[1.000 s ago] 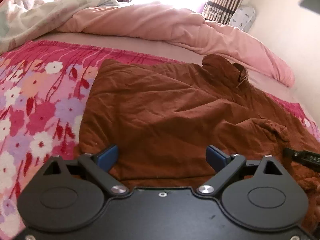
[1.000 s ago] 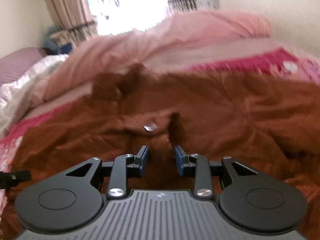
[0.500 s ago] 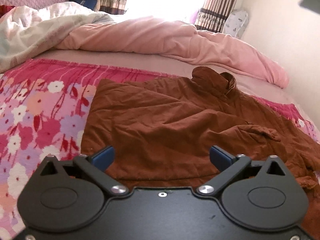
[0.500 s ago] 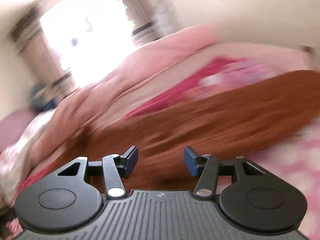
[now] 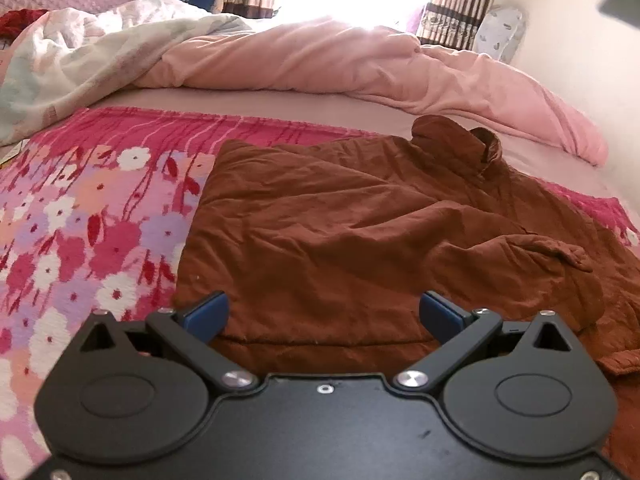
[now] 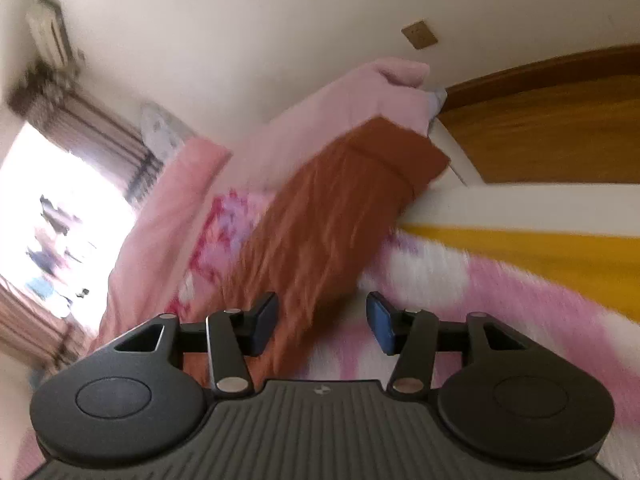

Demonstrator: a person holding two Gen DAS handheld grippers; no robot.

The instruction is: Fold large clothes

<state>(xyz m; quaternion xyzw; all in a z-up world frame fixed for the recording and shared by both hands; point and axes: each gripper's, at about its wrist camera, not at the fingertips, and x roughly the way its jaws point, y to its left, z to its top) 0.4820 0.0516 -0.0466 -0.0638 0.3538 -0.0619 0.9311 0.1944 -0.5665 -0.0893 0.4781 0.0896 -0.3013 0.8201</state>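
the brown jacket (image 5: 360,240) lies half-folded on the bed's floral blanket (image 5: 80,220), both left tongs (image 5: 324,316) and right tongs (image 6: 322,322) released and empty, so the loose far sleeve (image 6: 340,208) may slide off the edge.

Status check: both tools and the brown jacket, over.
Left tool open, empty, over the brown jacket's near hem. Right tool open, nothing gripped, aimed along the outstretched sleeve. Jacket part-folded on the floral blanket. Nothing obstructing.

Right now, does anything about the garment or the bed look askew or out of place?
Yes. The brown jacket lies half folded and rumpled on the floral blanket, and one sleeve stretches out to the bed's edge, unfolded. Nothing looks spilled or damaged.
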